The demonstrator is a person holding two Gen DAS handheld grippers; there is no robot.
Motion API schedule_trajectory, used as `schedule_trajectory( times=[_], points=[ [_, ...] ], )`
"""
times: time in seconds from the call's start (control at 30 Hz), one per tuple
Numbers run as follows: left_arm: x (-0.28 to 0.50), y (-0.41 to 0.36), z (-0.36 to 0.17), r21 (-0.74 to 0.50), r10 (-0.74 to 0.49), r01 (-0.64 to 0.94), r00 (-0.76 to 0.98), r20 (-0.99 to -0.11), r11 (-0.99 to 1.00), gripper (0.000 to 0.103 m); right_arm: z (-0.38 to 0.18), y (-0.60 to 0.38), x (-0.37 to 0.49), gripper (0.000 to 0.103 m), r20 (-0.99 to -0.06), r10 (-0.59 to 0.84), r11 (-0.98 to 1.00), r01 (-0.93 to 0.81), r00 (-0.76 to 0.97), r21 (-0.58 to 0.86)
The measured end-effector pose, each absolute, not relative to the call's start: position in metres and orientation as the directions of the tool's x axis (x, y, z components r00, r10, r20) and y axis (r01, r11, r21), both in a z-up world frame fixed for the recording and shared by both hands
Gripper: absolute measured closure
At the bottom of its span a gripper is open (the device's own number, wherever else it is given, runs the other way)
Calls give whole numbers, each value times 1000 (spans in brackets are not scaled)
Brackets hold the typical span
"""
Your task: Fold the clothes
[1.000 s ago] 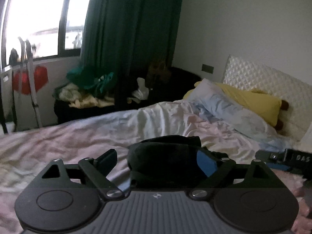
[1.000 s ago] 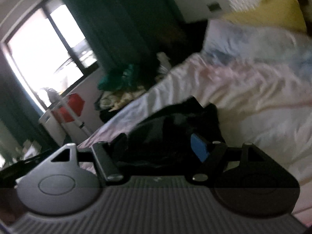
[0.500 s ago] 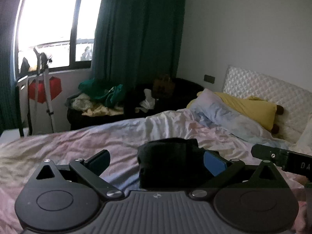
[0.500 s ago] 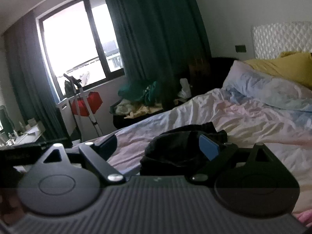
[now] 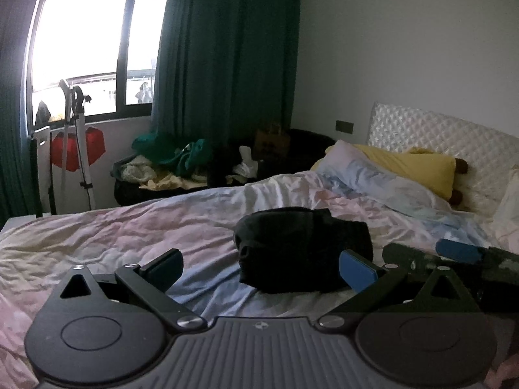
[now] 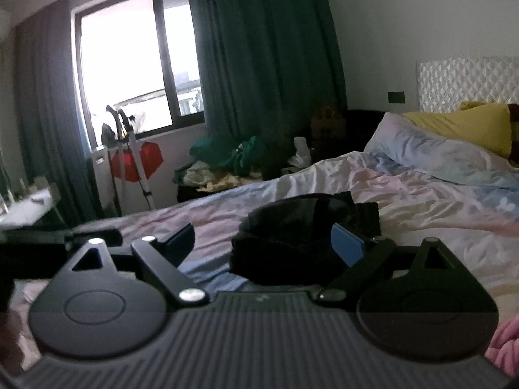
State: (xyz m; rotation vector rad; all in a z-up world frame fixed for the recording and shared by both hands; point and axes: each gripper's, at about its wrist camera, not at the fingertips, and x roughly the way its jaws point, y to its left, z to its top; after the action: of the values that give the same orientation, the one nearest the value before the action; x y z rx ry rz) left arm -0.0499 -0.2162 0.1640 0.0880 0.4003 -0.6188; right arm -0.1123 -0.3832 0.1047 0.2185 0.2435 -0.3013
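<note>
A black garment (image 5: 305, 246) lies folded into a compact bundle on the pale, wrinkled bed sheet (image 5: 129, 236). My left gripper (image 5: 261, 269) is open just short of it; the blue pad (image 5: 356, 270) stands beside the bundle's right end without pressing it. In the right wrist view the same garment (image 6: 305, 236) sits just beyond my right gripper (image 6: 263, 243), which is open with its pads apart from the cloth. The right gripper's fingers (image 5: 454, 254) show at the right edge of the left wrist view. The left gripper (image 6: 48, 240) shows dark at the left of the right wrist view.
Pillows (image 5: 373, 181), one yellow (image 5: 415, 165), lie against the quilted headboard (image 5: 438, 129). Beyond the bed a dark bench holds a clothes pile (image 5: 168, 162). A white stand (image 5: 78, 142), a window and a green curtain (image 5: 227, 64) stand behind. Pink cloth (image 6: 506, 340) lies at the lower right.
Both grippers have drawn back from the black garment, which now lies free on the sheet and looks smaller. Their jaws stand wider. The right wrist view has rolled from tilted to level.
</note>
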Motion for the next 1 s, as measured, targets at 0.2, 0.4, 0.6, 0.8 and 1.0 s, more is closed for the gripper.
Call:
schedule_trajectory(
  times=[0.2, 0.4, 0.6, 0.8, 1.0],
  points=[
    [-38, -204, 140, -59, -548, 575, 737, -395, 816, 0, 79, -373, -106, 11, -281, -293, 929, 342, 914, 142],
    [-23, -198, 119, -64, -538, 566, 736, -411, 822, 0, 62, -370, -92, 11, -306, -325, 919, 375, 895, 121],
    [-11, -193, 109, -75, -535, 560, 733, -420, 825, 0, 55, -364, -85, 11, -320, -358, 911, 404, 877, 88],
    [-11, -190, 107, -78, -526, 548, 739, -420, 833, 0, 51, -356, -85, 11, -322, -368, 907, 413, 872, 83],
    [-12, -189, 107, -71, -515, 539, 746, -421, 839, 0, 49, -355, -85, 11, -323, -382, 900, 428, 866, 82]
  ],
)
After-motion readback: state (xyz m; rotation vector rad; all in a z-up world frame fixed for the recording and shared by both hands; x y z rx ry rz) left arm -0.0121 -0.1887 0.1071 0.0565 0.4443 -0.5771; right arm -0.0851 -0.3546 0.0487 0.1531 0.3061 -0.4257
